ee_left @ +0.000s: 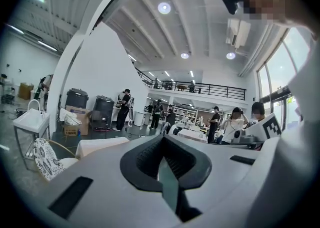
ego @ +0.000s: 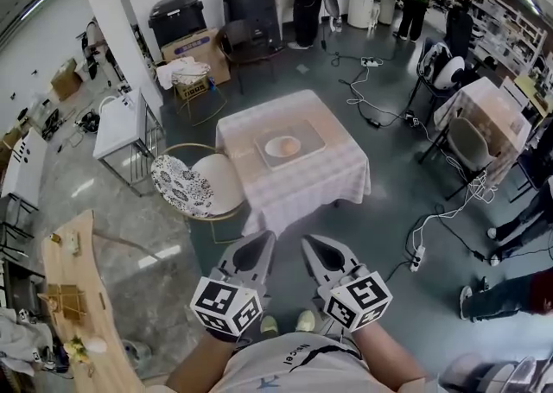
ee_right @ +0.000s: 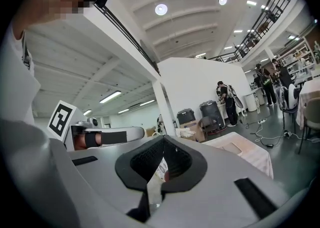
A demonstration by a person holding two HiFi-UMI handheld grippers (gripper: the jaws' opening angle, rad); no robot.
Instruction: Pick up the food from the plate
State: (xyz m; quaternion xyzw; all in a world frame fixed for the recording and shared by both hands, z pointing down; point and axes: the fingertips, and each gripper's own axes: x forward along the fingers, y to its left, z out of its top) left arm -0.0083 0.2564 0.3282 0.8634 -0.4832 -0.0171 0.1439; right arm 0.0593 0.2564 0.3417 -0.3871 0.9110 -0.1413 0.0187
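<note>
A small table (ego: 298,180) under a pale checked cloth stands in the middle of the room in the head view. It carries a tray (ego: 313,136) with a white plate (ego: 270,148) and a round orange piece of food (ego: 288,146). Both grippers hover low, close to the person's body and well short of the table. The left gripper (ego: 266,237) is shut with nothing in it. So is the right gripper (ego: 308,240) beside it. In the left gripper view the jaws (ee_left: 164,140) meet, with the table (ee_left: 100,146) beyond. The right gripper (ee_right: 162,140) points past the table (ee_right: 250,157) and tray (ee_right: 233,148).
A round chair with a patterned cushion (ego: 192,185) stands at the table's left. Cables and a power strip (ego: 417,258) lie on the floor to the right. A wooden bench (ego: 73,296) runs along the left. Black bins (ego: 177,15) and people stand at the back.
</note>
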